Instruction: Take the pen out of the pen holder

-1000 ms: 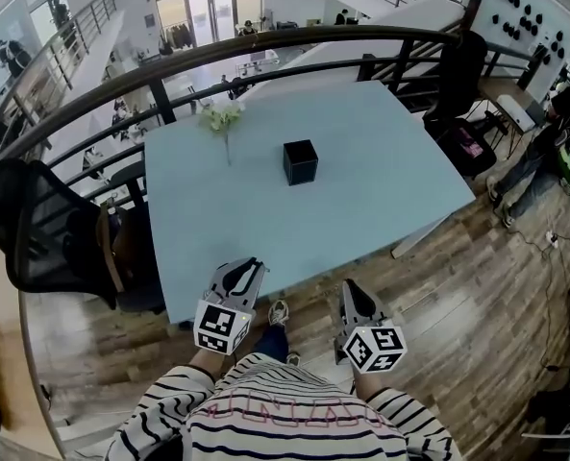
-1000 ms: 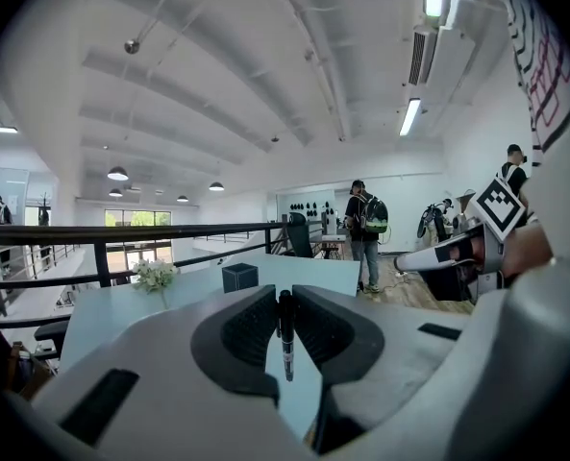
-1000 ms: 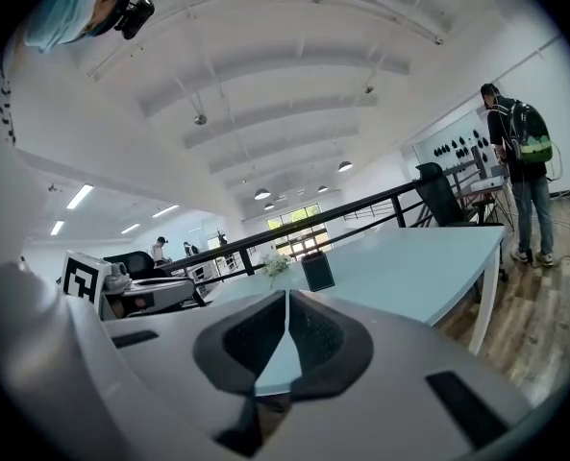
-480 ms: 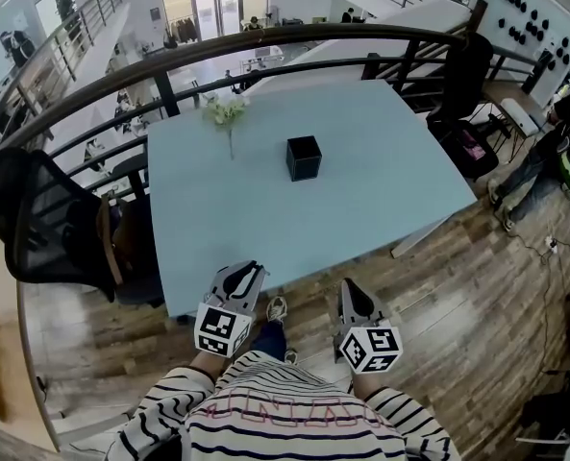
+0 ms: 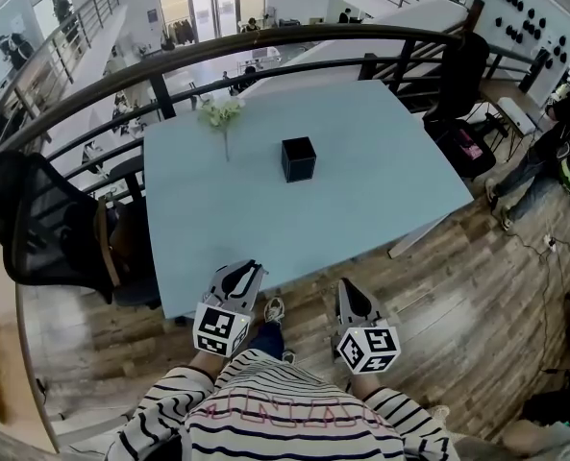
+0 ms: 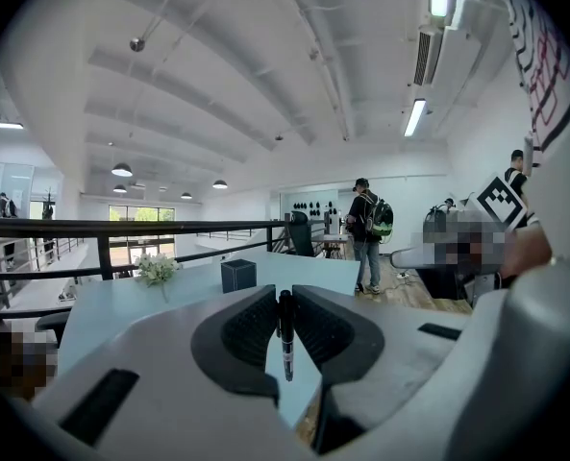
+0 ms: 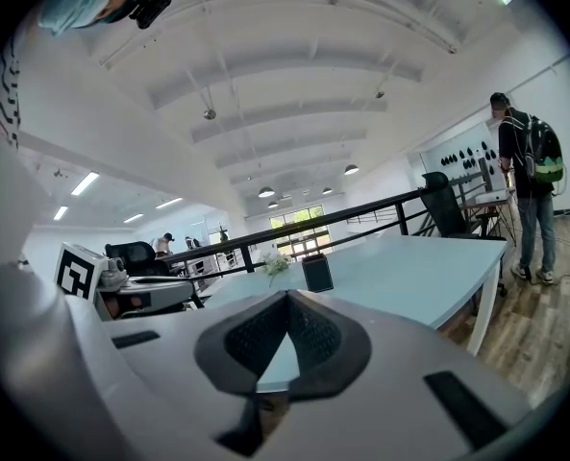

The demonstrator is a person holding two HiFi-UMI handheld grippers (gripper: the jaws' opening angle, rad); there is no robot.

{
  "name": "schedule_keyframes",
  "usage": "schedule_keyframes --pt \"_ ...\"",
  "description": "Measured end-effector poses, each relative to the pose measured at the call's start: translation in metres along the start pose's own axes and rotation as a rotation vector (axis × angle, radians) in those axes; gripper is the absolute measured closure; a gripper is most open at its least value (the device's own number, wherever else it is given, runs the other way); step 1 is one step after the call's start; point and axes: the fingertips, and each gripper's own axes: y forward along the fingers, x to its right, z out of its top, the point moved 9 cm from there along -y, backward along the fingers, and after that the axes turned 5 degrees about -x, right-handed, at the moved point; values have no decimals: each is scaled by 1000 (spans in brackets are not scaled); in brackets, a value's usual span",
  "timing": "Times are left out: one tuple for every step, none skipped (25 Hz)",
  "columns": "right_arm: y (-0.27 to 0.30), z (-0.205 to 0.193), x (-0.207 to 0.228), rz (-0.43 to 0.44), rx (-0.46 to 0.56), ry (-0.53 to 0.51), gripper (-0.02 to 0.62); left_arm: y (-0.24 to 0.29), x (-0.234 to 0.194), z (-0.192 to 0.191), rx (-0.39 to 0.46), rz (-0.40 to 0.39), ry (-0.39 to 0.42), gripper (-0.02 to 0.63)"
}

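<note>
The black cube-shaped pen holder [image 5: 299,159] stands near the middle of the pale blue table [image 5: 381,171]; it also shows far ahead in the left gripper view [image 6: 237,276] and the right gripper view [image 7: 317,273]. My left gripper [image 5: 256,266] hovers at the table's near edge, well short of the holder. In its own view the left gripper [image 6: 285,294] is shut on a thin black pen [image 6: 285,339] that hangs upright between the pads. My right gripper [image 5: 347,288] floats beside it over the floor. Seen from its own camera, the right gripper [image 7: 286,296] is shut with nothing in it.
A small bunch of white flowers [image 5: 219,115] stands on the table's far left. A black railing [image 5: 265,48] curves behind the table and a black office chair [image 5: 35,219] sits at the left. A person with a backpack [image 6: 371,229] stands on the wooden floor at the right.
Only the head view has swayed a little. Both grippers stay where they were, and the pen remains in the left one.
</note>
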Motion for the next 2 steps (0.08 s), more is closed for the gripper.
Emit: schedule_keyframes --pt "0 0 0 1 1 0 568 0 1 0 1 0 0 535" --pt "-1 0 1 2 2 0 568 0 2 0 2 0 1 535"
